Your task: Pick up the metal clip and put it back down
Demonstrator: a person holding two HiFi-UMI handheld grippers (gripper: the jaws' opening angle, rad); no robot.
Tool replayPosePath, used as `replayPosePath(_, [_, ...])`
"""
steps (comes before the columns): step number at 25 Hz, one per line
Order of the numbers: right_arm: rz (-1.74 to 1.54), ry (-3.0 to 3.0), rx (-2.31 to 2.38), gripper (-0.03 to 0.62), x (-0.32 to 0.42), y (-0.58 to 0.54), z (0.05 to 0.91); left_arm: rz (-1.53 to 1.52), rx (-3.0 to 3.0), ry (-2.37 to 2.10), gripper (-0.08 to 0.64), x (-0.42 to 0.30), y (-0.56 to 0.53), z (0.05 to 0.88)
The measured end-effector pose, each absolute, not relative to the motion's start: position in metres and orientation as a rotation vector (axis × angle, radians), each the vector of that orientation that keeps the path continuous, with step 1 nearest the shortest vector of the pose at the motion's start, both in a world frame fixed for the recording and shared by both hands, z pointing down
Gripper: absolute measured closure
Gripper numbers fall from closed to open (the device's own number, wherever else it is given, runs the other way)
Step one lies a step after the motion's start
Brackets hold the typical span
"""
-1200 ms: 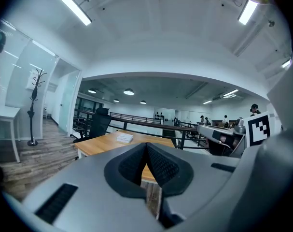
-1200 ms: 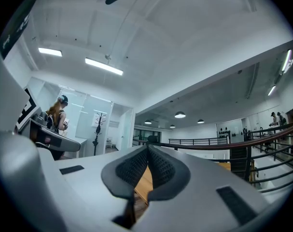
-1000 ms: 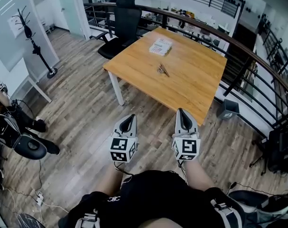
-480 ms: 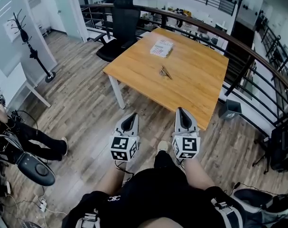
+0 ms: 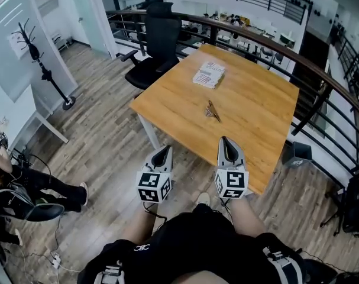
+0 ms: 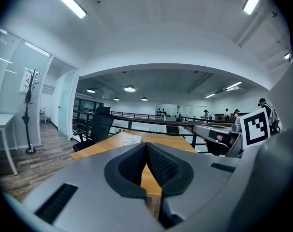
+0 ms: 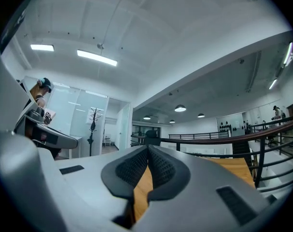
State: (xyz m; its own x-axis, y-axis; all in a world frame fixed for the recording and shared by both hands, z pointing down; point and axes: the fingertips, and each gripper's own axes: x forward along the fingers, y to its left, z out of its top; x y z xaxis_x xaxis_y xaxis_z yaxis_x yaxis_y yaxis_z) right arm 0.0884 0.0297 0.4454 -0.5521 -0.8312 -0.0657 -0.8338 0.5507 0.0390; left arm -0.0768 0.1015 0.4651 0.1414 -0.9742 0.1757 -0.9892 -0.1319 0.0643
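Note:
A small metal clip [image 5: 213, 110] lies near the middle of the wooden table [image 5: 167, 99], well ahead of both grippers. My left gripper [image 5: 162, 152] hangs over the floor short of the table's near edge, shut with nothing in it. My right gripper [image 5: 227, 144] reaches just over the near edge, also shut and empty. In the left gripper view the left gripper [image 6: 146, 146] points at the table [image 6: 117, 141] with its pads touching at the tips. The right gripper [image 7: 148, 151] in the right gripper view shows the same closed pads above the table [image 7: 233, 166].
A white booklet [image 5: 209, 74] lies at the table's far side. A black office chair [image 5: 155, 46] stands at the far left corner. A curved railing [image 5: 321, 81] runs behind and right of the table. A coat stand [image 5: 46, 70] and a person's legs [image 5: 43, 185] are on the left.
The view has moved closer to the table, which now sits lower and nearer in the head view. Both grippers keep their pose and stay shut. The person at the left has shifted.

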Motion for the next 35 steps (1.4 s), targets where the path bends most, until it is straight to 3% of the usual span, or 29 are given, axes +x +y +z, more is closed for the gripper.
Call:
replayPosePath(14, [0.013,2.793,-1.496,0.577,0.095,-0.218,0.451,0.219,2.237,-1.903,0.546,-0.064,-0.142,0.456])
replayPosePath(35, [0.049,2.786,-1.72,0.575,0.048,-0.339,0.479,0.239,2.41,-1.643,0.546,-0.1,-0.306,0.472])
